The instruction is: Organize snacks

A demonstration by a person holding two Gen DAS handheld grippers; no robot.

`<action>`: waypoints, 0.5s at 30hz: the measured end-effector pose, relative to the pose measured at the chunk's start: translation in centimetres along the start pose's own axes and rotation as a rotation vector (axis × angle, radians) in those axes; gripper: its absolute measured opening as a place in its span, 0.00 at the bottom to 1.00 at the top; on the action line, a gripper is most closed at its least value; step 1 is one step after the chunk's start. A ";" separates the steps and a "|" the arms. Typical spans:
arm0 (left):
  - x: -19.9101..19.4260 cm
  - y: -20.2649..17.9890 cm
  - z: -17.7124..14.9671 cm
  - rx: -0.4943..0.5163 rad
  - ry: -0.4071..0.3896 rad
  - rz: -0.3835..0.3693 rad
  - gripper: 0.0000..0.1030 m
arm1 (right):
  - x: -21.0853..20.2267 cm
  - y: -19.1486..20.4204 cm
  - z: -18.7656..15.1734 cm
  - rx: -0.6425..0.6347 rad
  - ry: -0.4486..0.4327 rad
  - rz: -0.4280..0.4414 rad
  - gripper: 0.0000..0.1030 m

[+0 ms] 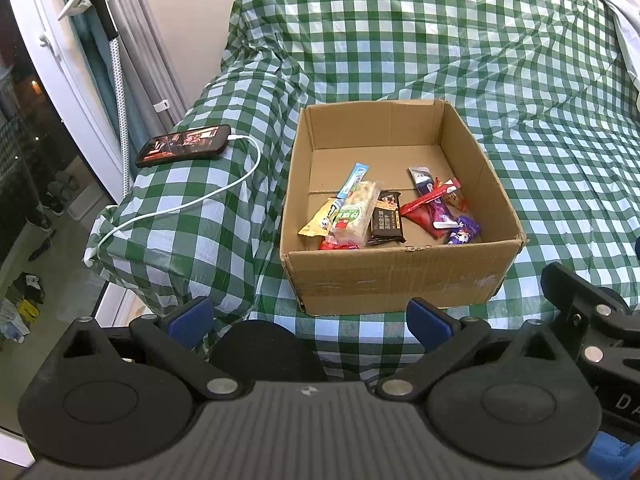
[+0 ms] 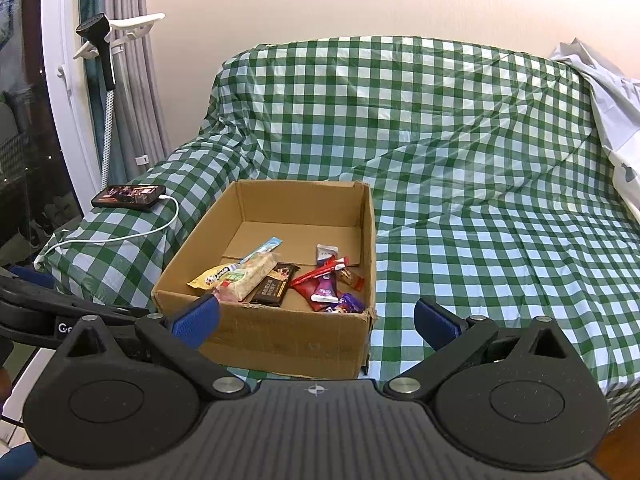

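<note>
An open cardboard box (image 1: 392, 276) stands on a green-checked cover; it also shows in the right wrist view (image 2: 280, 344). Inside lie several snack packets: a pale rice-bar pack (image 1: 354, 214), a dark brown bar (image 1: 386, 218), a red stick (image 1: 430, 198) and purple packs (image 1: 440, 216). The same packets show in the right wrist view, with the brown bar (image 2: 276, 284) in the middle. My left gripper (image 1: 310, 318) is open and empty, in front of the box's near wall. My right gripper (image 2: 316, 322) is open and empty, at the box's near right corner.
A phone (image 1: 184, 145) on a white charging cable (image 1: 208, 196) lies on the covered armrest left of the box. A garment steamer pole (image 1: 118, 80) and curtains stand at the far left. The checked cover (image 2: 500, 240) spreads to the right of the box.
</note>
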State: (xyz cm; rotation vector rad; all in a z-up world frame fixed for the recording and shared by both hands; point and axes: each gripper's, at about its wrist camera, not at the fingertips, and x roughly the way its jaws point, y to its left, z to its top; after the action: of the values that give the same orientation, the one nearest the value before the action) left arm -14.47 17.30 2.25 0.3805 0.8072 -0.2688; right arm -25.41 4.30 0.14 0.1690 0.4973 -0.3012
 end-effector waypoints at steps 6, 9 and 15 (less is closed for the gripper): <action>0.0 0.0 0.0 0.001 0.002 0.002 1.00 | 0.0 0.0 0.0 0.000 0.000 0.001 0.99; 0.2 0.1 0.0 0.005 0.003 0.002 1.00 | 0.0 -0.1 0.0 0.000 0.000 0.002 0.99; 0.3 0.1 0.0 0.006 0.003 0.002 1.00 | 0.0 -0.2 0.1 0.000 0.001 0.003 0.99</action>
State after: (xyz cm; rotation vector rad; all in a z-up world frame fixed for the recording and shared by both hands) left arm -14.27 17.37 2.08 0.3874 0.8092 -0.2691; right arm -25.42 4.12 0.15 0.1696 0.4981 -0.2986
